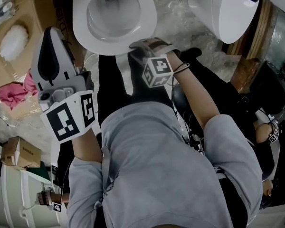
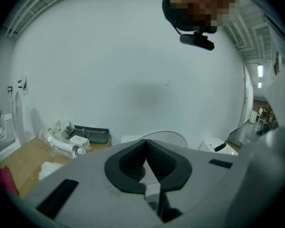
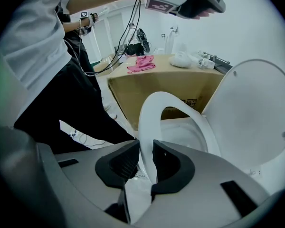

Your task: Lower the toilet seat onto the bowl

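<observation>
One step is only partly complete: the toilet seat point(image 3: 147, 122) stands tilted, part-way between the raised lid point(image 3: 256, 122) and the bowl point(image 3: 183, 134), and does not yet rest on the bowl rim. The right gripper point(image 3: 145, 158) has its fingers clamped on the seat's front rim, which passes between them; the bowl lies beyond and below the fingers. The left gripper point(image 2: 146, 144) is held clear of the toilet, fingers together with nothing between them. Remaining, by judgement: lower the seat fully, then release.

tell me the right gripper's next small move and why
Probably ease the seat down toward the bowl: the right gripper is clamped on the seat's front rim, and the seat stands tilted above the bowl, not yet resting on it.
</observation>
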Available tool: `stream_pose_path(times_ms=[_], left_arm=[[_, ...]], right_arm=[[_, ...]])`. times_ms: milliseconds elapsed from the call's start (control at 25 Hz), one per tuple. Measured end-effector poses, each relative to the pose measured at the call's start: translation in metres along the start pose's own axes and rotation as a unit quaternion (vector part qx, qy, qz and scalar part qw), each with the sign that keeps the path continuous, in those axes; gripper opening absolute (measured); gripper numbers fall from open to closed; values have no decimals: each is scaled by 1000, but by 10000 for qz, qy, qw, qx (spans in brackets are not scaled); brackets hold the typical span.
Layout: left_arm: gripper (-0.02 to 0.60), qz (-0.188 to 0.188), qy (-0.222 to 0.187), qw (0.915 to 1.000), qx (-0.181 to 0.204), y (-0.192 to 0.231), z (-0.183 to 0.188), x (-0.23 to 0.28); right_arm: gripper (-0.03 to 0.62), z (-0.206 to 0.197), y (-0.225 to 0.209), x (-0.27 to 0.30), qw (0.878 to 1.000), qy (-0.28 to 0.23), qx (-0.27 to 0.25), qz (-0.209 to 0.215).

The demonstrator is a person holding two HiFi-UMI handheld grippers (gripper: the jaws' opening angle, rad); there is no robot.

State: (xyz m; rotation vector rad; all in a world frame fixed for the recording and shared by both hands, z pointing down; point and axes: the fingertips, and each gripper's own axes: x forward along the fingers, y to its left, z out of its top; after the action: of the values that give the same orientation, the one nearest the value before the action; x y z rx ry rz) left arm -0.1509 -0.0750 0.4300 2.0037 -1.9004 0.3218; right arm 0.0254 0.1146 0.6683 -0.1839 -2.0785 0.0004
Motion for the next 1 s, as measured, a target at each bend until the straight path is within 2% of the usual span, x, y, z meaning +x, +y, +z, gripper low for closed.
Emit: stream_pose_path(times_ms=[1000], left_arm=[[0, -7, 220, 9998, 27, 0, -29, -4]], right_arm=[[77, -30, 30, 48, 9990, 333, 70, 273]])
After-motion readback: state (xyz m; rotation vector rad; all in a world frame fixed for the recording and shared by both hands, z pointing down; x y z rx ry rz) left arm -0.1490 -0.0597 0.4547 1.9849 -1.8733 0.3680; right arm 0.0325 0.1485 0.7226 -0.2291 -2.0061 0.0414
